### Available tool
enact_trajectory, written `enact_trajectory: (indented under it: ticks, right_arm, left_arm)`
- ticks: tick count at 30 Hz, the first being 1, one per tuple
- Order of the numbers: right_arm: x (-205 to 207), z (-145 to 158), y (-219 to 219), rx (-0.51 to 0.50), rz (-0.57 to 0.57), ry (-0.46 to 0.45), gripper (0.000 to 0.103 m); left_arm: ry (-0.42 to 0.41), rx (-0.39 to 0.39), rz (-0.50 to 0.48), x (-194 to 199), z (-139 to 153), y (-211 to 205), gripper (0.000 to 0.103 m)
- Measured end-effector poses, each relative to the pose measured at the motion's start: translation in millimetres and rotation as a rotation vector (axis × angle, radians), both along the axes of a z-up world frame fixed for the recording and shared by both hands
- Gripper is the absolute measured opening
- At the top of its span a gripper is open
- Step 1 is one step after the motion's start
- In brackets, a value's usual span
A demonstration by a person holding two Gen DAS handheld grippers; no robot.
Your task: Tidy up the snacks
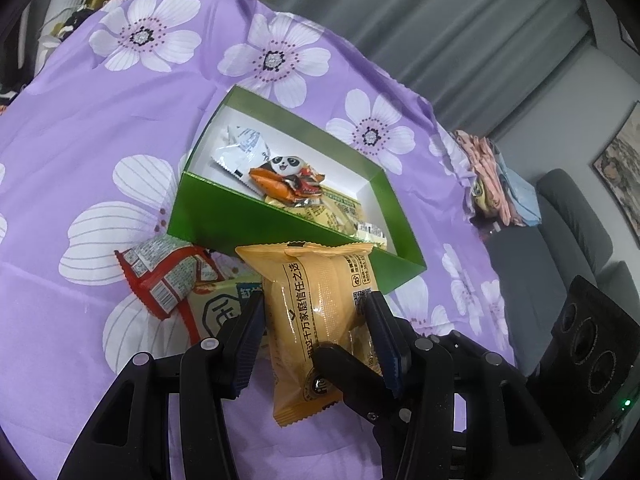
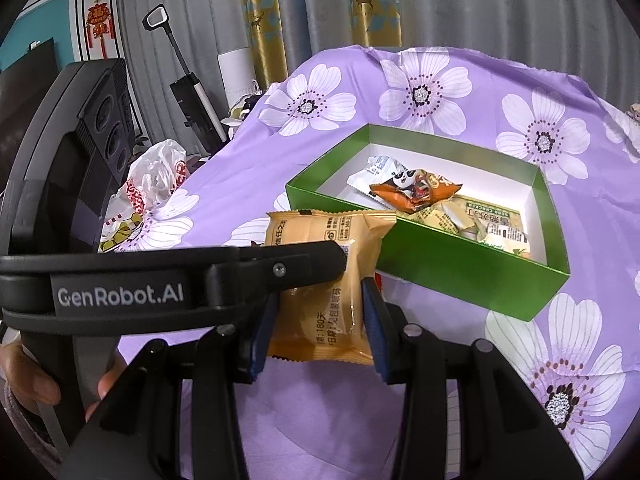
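An orange snack packet (image 1: 320, 304) (image 2: 320, 312) hangs above the purple flowered cloth, just in front of the green box (image 1: 240, 220) (image 2: 460, 276). My left gripper (image 1: 316, 304) is shut on its two sides. My right gripper (image 2: 320, 292) is shut on the same packet, and one of its black fingers (image 1: 348, 376) crosses the packet's lower end. The box holds a panda packet (image 1: 288, 176) (image 2: 412, 188), a white packet (image 1: 240, 148) and yellowish cracker packets (image 1: 340, 216). A red packet (image 1: 160, 276) and a cream packet (image 1: 220, 300) lie on the cloth left of the box.
A white and red plastic bag (image 2: 160, 176) sits at the cloth's left edge. Folded clothes (image 1: 492, 176) and a grey sofa (image 1: 560, 240) lie beyond the right edge. An upright vacuum (image 2: 192, 100) stands by the curtains. A person's hand (image 2: 32, 376) grips the left gripper's handle.
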State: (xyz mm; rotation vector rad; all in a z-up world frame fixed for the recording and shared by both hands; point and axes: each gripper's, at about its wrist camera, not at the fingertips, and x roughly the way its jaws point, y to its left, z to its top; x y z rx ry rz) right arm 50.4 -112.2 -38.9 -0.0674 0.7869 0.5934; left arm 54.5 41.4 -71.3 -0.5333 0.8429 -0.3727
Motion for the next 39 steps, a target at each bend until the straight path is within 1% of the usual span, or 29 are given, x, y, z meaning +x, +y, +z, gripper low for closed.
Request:
enact_trajectory:
  ticks: [8,13,32,37,39]
  right_arm:
    - [-2.8,5.4,0.5,-0.027,-0.001,-0.037,0.042]
    - [-4.5,7.1,-0.9,-0.025,-0.009,-0.048,0.042]
    - [-6.3,8.5,-2.9,-0.041,-0.013,-0.07,0.042]
    - [-7.3,10.1,-4.7,-0.035,-0.007,-0.081,0.042]
    - [-8.2,11.5,-5.1,-0.032,0.0,-0.09,0.042]
  left_arm:
    - [-0.03,-0.014,-0.006,-2.4,4.1,-0.8,0.051]
    - [-0.047,-0.013,-0.01,-3.4,6.4,-1.0,0.051]
    - [-0.064,-0.016,-0.016,-3.9,8.5,-1.6,0.051]
    - [-0.071,-0.004,-0.012,-5.1,11.9,-3.5,0.051]
    - [-0.084,0.013,-0.009,-6.0,15.9,-4.9,0.051]
